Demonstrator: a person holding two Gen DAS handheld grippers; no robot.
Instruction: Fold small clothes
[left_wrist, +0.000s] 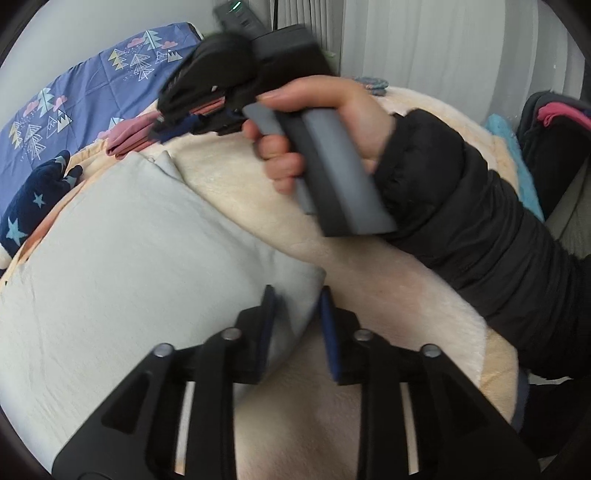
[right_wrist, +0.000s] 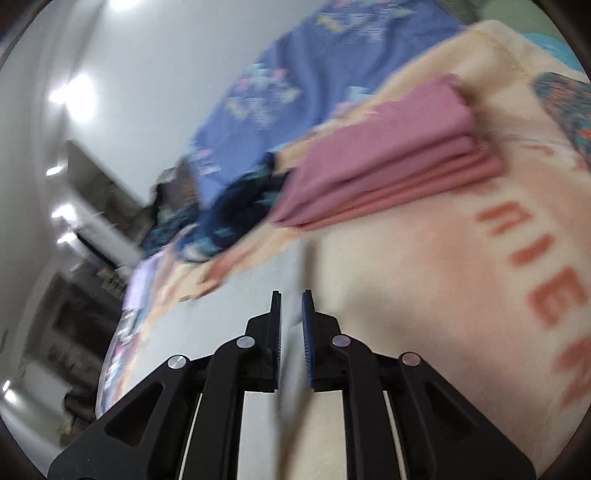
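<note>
Orange block letters run across the cream blanket (right_wrist: 461, 258), too blurred to read.

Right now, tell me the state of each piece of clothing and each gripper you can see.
Pale grey garment: spread flat on the blanket, a corner between the left fingers.
Pink clothes: folded, stacked.
Navy star-print garment: crumpled, unfolded.
Left gripper: fingers parted around the grey corner.
Right gripper: fingers nearly closed on a grey fabric edge.
</note>
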